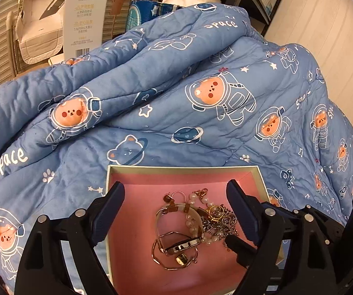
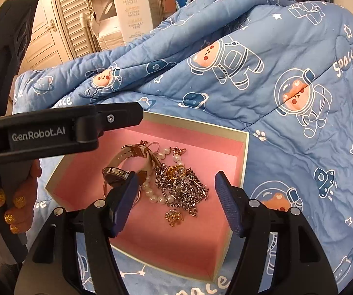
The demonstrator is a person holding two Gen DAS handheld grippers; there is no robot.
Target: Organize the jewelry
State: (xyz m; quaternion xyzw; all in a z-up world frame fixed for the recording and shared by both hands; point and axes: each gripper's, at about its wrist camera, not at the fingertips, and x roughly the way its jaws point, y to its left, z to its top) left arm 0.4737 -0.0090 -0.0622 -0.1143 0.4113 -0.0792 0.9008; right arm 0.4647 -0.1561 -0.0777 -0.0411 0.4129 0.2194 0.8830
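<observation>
In 1 box [image 2: 244, 152]: 1 watch [image 2: 117, 173], 2 chains [image 2: 183, 189].

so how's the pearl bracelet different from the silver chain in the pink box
The pearl bracelet is a strand of round white beads, while the silver chain is made of metal links. The pearl bracelet lies strung out in a curve; the silver chain sits bunched in a heap. The pearl bracelet runs beside the watch; the silver chain lies further from it. Both rest tangled together on the pink lining of the box, with neither tool gripping them.
</observation>
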